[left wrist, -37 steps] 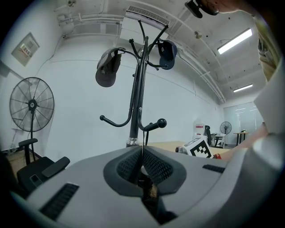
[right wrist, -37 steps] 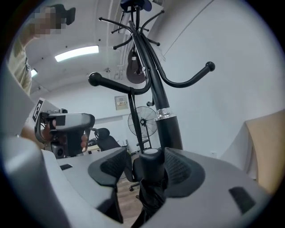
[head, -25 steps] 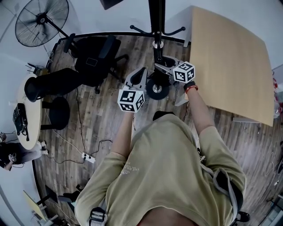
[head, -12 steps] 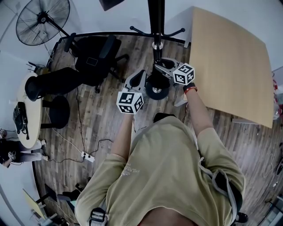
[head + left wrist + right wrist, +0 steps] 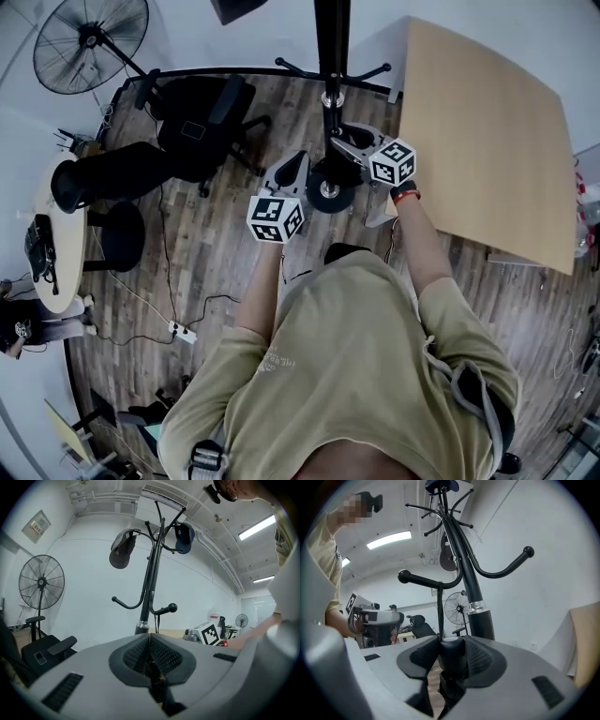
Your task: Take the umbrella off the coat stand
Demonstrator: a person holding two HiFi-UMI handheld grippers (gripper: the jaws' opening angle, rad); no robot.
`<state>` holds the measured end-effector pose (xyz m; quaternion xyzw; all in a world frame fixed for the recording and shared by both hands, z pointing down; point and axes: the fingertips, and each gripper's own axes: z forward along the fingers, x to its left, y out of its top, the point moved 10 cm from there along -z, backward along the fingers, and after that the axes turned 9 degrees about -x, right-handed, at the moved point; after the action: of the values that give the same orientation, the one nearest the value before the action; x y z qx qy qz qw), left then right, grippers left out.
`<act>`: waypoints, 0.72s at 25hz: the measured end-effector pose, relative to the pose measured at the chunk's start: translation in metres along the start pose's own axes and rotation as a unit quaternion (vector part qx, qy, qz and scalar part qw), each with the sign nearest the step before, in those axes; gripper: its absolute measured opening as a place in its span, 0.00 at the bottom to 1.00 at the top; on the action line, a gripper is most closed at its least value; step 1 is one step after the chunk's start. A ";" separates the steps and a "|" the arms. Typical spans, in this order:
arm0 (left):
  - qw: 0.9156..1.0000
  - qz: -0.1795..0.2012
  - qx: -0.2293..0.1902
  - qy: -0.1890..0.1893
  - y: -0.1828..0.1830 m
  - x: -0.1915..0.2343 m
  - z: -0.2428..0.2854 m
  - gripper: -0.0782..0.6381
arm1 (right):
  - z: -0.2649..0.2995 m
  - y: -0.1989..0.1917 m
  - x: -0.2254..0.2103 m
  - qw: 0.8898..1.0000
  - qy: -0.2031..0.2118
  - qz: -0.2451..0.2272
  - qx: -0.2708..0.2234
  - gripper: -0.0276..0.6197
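Note:
A black coat stand (image 5: 331,37) rises in front of me, its pole (image 5: 476,597) just behind my right gripper. From one lower hook a thin strap (image 5: 439,606) hangs down to a black folded umbrella (image 5: 451,656). My right gripper (image 5: 451,651) has just been closing and is shut on the umbrella's top end, with both pads pressing its sides. In the head view this gripper (image 5: 339,141) sits at the pole. My left gripper (image 5: 298,159) is held a little to the left, its pads (image 5: 149,637) shut with nothing between them, and it faces the stand (image 5: 149,588).
Two caps (image 5: 123,550) (image 5: 184,534) hang on the upper hooks. The stand's round base (image 5: 330,190) is on the wooden floor. A wooden table (image 5: 487,131) stands to the right, a black office chair (image 5: 202,117) and a fan (image 5: 89,42) to the left. A power strip (image 5: 183,333) lies on the floor.
The right gripper's marker cube has rolled slightly and drifted a little to the right. The left gripper has stayed in place.

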<state>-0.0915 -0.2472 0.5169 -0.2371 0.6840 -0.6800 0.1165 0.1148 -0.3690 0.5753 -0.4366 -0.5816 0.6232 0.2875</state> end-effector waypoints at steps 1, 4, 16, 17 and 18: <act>1.000 0.000 0.000 0.000 0.000 -0.001 0.000 0.14 | -0.002 0.002 0.002 1.000 -0.001 -0.001 -0.001 0.34; 1.000 0.000 0.000 0.001 0.000 -0.001 -0.001 0.14 | -0.004 0.005 0.007 1.000 -0.003 -0.004 -0.005 0.34; 1.000 -0.001 0.005 -0.004 0.001 -0.001 0.002 0.14 | -0.009 0.012 0.015 0.999 -0.028 0.010 -0.028 0.34; 1.000 -0.001 0.006 -0.004 0.002 -0.001 0.002 0.14 | -0.009 0.012 0.016 0.999 -0.029 0.011 -0.028 0.34; 1.000 -0.002 0.006 -0.005 0.003 -0.001 0.002 0.14 | -0.010 0.013 0.017 0.999 -0.031 0.012 -0.029 0.34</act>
<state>-0.0899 -0.2489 0.5140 -0.2406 0.6793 -0.6829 0.1199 0.1178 -0.3516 0.5601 -0.4323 -0.6024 0.6231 0.2491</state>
